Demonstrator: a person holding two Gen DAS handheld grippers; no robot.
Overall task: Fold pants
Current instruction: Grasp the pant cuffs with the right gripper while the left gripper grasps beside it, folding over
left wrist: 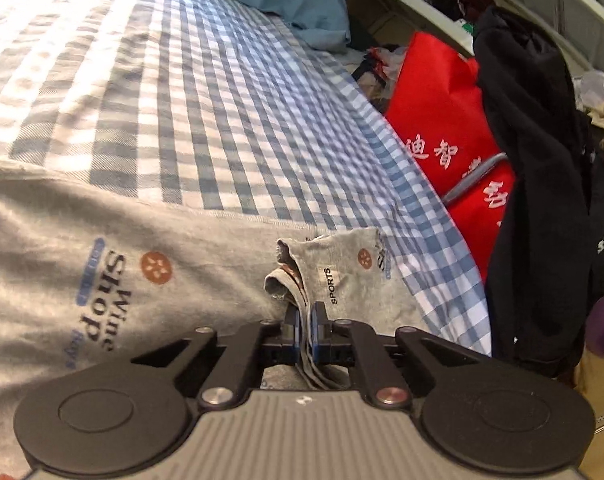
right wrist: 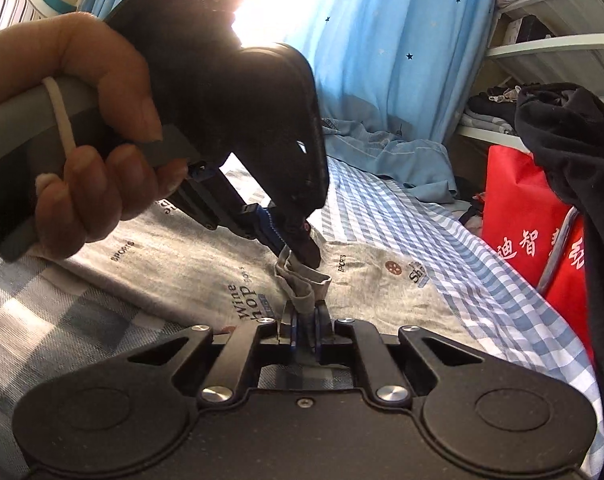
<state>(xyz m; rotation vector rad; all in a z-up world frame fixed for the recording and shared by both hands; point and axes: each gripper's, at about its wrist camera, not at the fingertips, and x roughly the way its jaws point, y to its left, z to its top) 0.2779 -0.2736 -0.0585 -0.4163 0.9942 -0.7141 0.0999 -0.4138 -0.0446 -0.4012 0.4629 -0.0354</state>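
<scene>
The left gripper (left wrist: pixel 305 322) is pressed together on a bunched cuff edge of the grey pants (left wrist: pixel 141 248); several layers of fabric pass between its pads and trail back under the gripper body. The right gripper (right wrist: pixel 305 322) is likewise pinched shut on the same raised ridge of cuff, just beside the left gripper's tip (right wrist: pixel 297 244), which enters the right wrist view from above, carried by a hand (right wrist: pixel 81 152).

The pants lie flat on the checked bedsheet (left wrist: pixel 221 100), spreading away from the left gripper toward the sunlit side, with printed lettering facing up. Beyond the pants, off the bed edge, stand a red bag (left wrist: pixel 442 120) and a black garment (left wrist: pixel 542 200).

Risks, judged from this state:
- Both grips sit on one small bunch of cloth. Uneven pulling could drag a layer out of either pinch.
- Layers caught unequally would give a skewed fold.
- The cuff lies near the bed edge; a lift toward the black garment could snag it.

Not determinable: how many layers each gripper holds, and where the waistband lies. Glare from the window washes out the far end of the pants
</scene>
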